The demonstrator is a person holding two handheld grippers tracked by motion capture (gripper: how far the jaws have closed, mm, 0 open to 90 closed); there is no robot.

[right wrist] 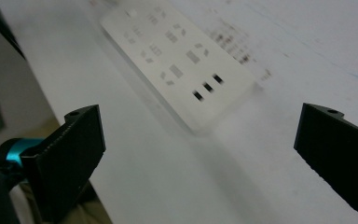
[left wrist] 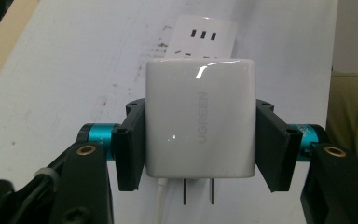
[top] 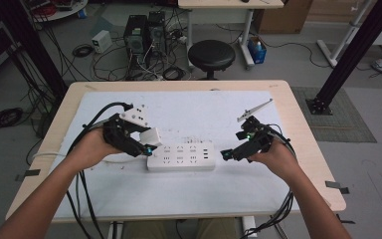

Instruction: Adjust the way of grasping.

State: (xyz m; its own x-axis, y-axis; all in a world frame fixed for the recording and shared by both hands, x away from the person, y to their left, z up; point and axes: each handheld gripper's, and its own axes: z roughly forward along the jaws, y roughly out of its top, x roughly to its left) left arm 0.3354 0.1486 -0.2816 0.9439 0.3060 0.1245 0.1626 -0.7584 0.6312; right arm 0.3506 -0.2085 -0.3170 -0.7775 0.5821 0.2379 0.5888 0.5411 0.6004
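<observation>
Charger (left wrist: 199,123) marked "UGREEN", claw-held

A light wooden table (top: 303,144) carries a white sheet (top: 189,189) over most of its top. Beyond it stands a round black stool (top: 211,55) on a grey floor (top: 288,64) strewn with cables (top: 82,50). Two dark computer towers (top: 144,32) sit behind, beside a small white box (top: 101,41). A second desk (top: 229,5) stands farther back, and black frame posts (top: 355,50) rise at both sides.
</observation>
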